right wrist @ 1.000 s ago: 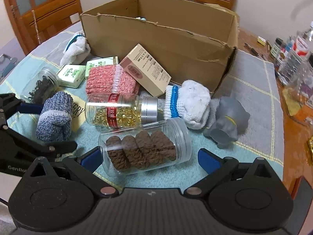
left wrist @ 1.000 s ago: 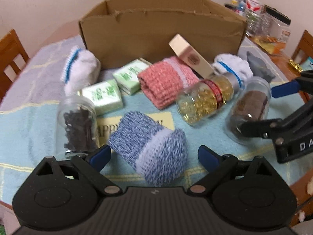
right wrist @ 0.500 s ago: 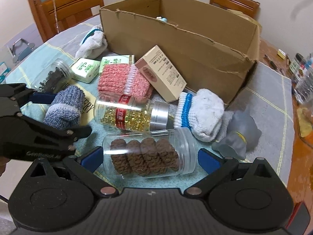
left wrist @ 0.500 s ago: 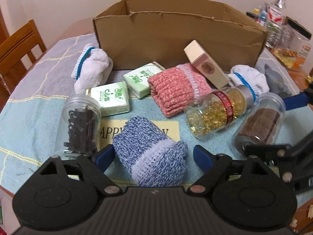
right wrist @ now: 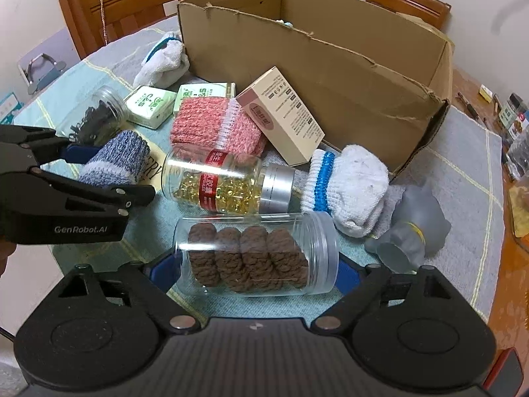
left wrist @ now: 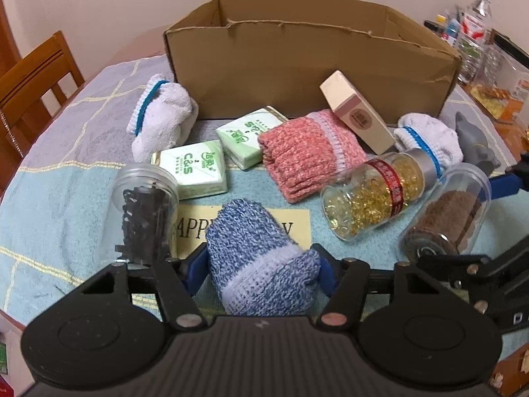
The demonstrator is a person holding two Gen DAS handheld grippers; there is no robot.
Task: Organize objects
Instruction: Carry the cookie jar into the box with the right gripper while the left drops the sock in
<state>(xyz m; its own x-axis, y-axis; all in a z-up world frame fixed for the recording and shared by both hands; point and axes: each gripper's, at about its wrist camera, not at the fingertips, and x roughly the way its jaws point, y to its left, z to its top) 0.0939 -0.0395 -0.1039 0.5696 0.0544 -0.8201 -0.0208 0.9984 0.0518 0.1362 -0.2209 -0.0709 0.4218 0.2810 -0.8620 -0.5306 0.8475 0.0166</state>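
Knitted blue sock (left wrist: 261,264), clear glossy plastic jar (right wrist: 258,254), matt corrugated cardboard box (left wrist: 310,76), terry tablecloth (left wrist: 59,205).

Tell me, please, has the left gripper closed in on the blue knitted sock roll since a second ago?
Yes: the left gripper has closed inward; its blue pads now touch the blue knitted sock roll.

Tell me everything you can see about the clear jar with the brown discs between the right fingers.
The jar of brown discs is clear plastic, lying on its side on the light blue cloth. Four rough brown discs stand in a row inside. Its ribbed end points right. The right gripper has a blue pad against each end. The capsule bottle lies just behind it; contact cannot be told.
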